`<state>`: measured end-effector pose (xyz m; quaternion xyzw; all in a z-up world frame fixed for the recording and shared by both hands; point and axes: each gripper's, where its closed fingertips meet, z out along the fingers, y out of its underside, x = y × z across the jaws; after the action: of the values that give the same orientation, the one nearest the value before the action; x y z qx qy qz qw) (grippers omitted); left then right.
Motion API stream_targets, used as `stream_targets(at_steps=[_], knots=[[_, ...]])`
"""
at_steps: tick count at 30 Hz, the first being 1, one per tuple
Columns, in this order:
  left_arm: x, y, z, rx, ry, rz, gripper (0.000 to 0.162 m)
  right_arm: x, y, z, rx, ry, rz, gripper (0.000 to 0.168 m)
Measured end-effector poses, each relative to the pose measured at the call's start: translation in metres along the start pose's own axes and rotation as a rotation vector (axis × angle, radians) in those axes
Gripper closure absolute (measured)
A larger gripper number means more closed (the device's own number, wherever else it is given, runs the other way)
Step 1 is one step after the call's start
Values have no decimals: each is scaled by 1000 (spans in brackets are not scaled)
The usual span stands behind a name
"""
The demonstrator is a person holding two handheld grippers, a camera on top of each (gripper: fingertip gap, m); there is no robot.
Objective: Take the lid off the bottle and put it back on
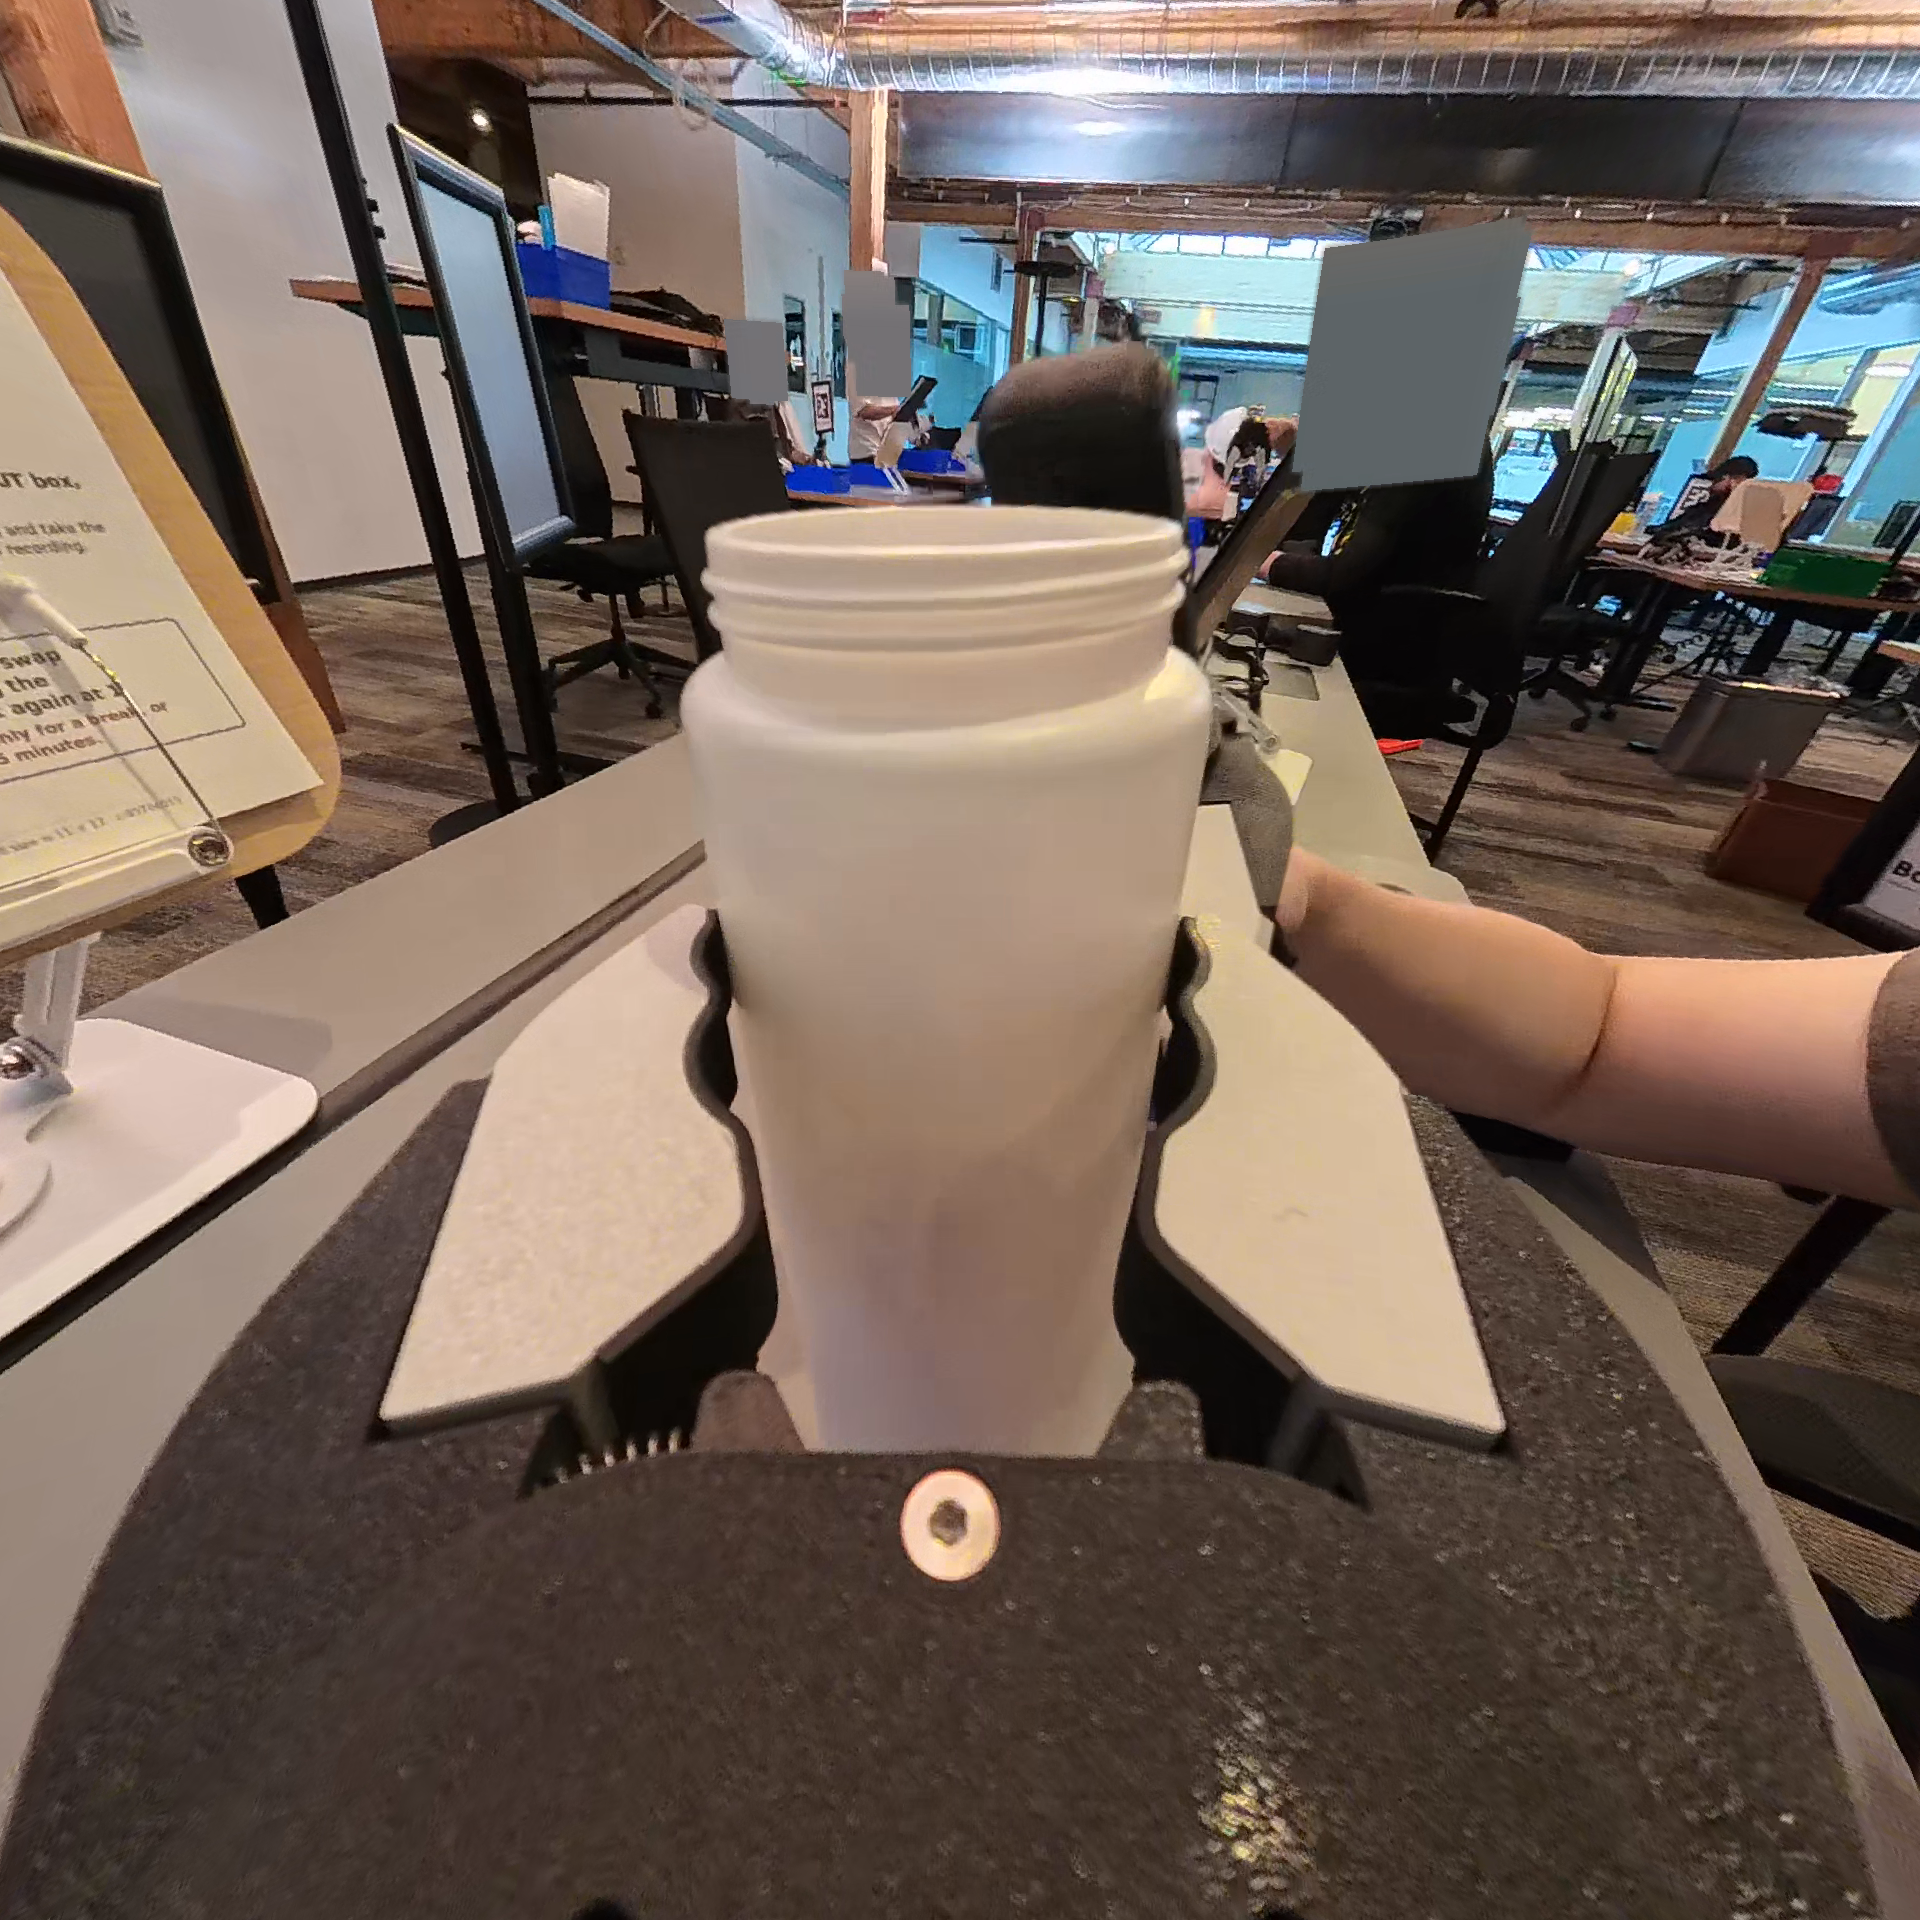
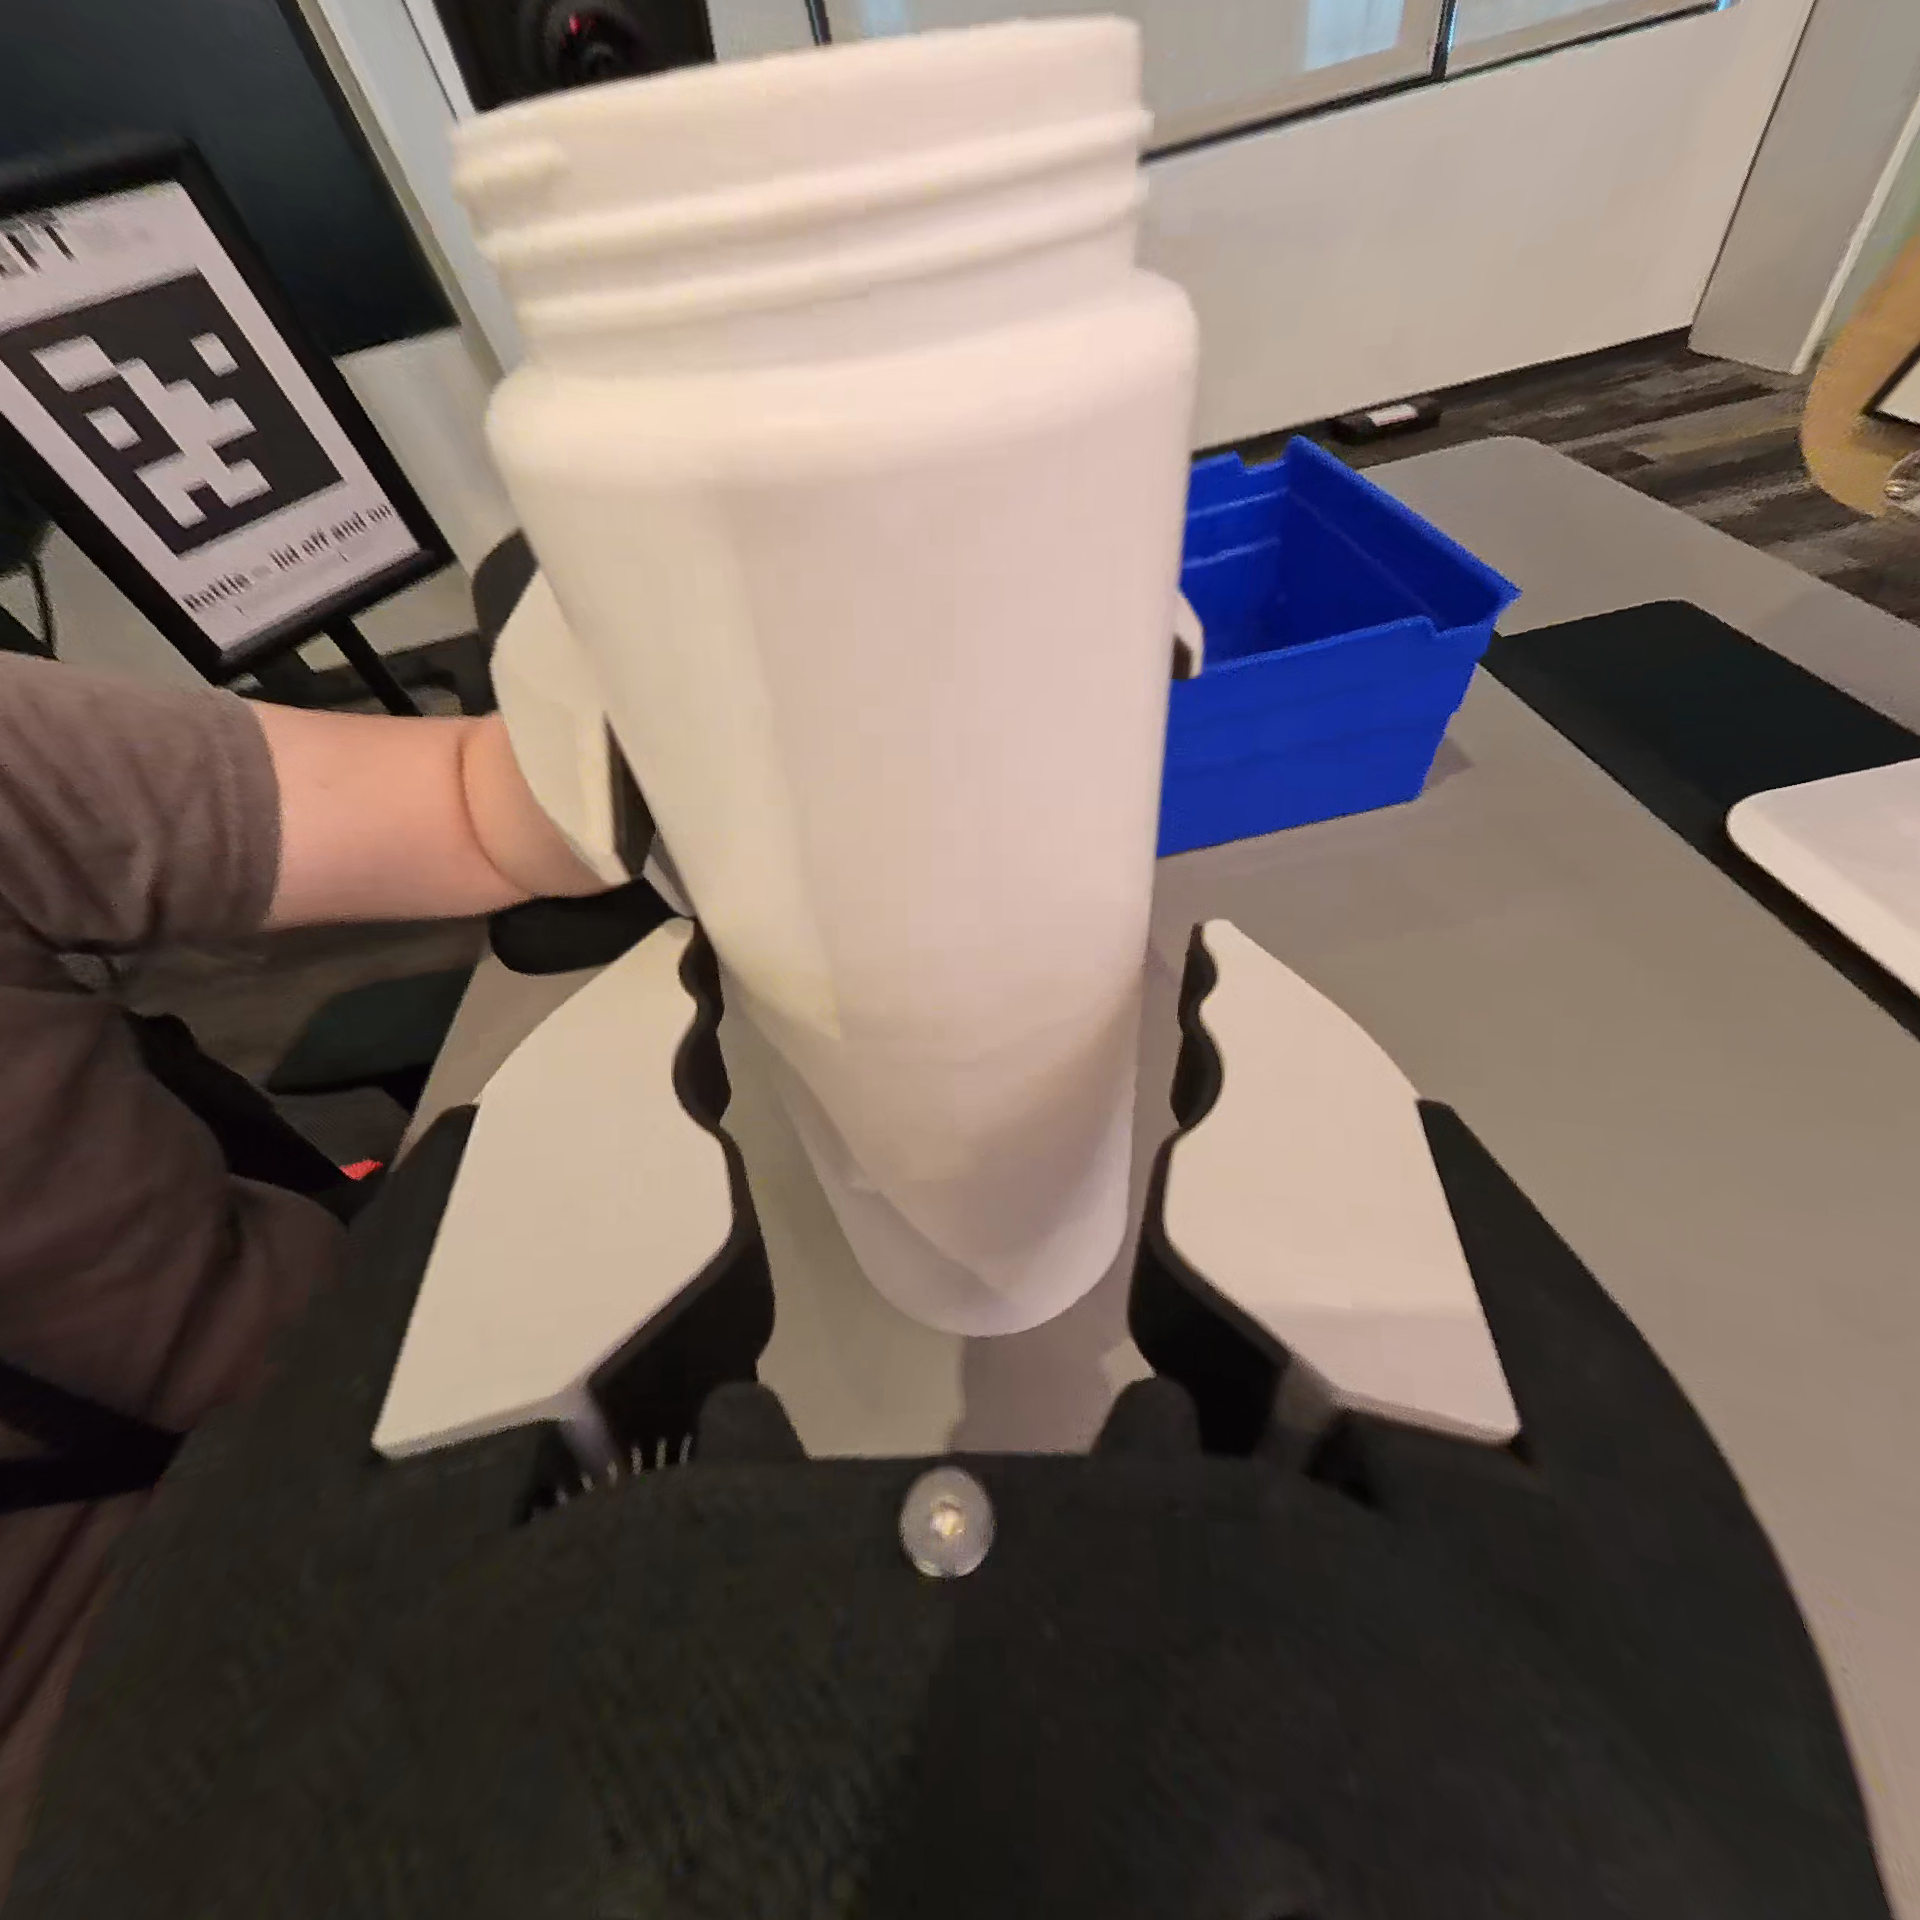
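Note:
A white plastic bottle (image 1: 935,883) stands upright between the fingers of my left gripper (image 1: 945,966), which is shut on its body. Its threaded neck (image 1: 940,582) is bare, with no lid on it. In the right wrist view the same bottle (image 2: 883,675) leans to the left, held from the left by the other gripper's white finger (image 2: 551,727) and a person's hand. My right gripper (image 2: 945,987) is open, its jaws on either side of the bottle's lower part, with a gap on the right side. No lid shows in either view.
A blue bin (image 2: 1320,644) sits on the grey table (image 2: 1455,1039) behind the bottle. A framed marker sign (image 2: 177,416) stands at the left. A paper sheet on a stand (image 1: 104,675) is on the table's left. A person's forearm (image 1: 1507,1039) reaches in from the right.

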<state>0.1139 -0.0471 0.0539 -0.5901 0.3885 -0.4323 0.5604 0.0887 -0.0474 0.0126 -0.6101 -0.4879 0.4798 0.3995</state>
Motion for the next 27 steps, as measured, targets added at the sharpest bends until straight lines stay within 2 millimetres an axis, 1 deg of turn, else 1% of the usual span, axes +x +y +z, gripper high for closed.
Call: stream_targets(at_steps=[2,7,9,11,12,13,14,15,16,17,18,19,20,21,22,23,24,25,27], knots=[[-2,-2,-2,10,-10,4,81,-2,-2,2,25,-19,11,88],[-5,-1,-3,-5,4,-16,81,0,-4,1,18,28,-54,92],[-3,-5,-4,8,10,-25,82,0,-8,-3,21,36,-65,92],[1,-13,-7,40,42,-50,78,3,-15,-14,8,77,-60,92],[1,-17,-9,45,46,-56,76,6,-21,-24,4,110,-67,92],[0,-19,-11,45,40,-56,74,9,-30,-38,8,149,-75,92],[-1,-22,-13,45,35,-51,74,12,-40,-57,18,191,-74,92],[-1,-24,-15,45,34,-48,74,15,-51,-81,35,232,-57,92],[-2,-26,-17,41,31,-49,76,18,-61,-109,57,288,-33,92],[-4,-27,-18,31,27,-54,76,26,-68,-140,72,382,-11,92],[-5,-27,-19,19,26,-61,78,37,-69,-172,68,499,7,92],[-6,-26,-20,8,26,-69,78,49,-65,-205,51,624,38,92],[-6,-26,-20,3,28,-76,79,61,-55,-236,24,750,94,92],[-7,-26,-21,0,27,-82,80,72,-40,-262,-20,850,171,92],[-8,-26,-21,-5,26,-88,81,81,-22,-283,-65,919,261,92],[-9,-25,-21,-11,26,-92,81,89,-3,-297,-102,955,362,92],[-10,-23,-20,-19,26,-97,81,97,16,-305,-136,954,468,92],[-10,-22,-20,-27,25,-101,82,103,36,-306,-172,929,568,92],[-10,-20,-20,-40,27,-103,82,115,76,-300,-282,863,730,92]])
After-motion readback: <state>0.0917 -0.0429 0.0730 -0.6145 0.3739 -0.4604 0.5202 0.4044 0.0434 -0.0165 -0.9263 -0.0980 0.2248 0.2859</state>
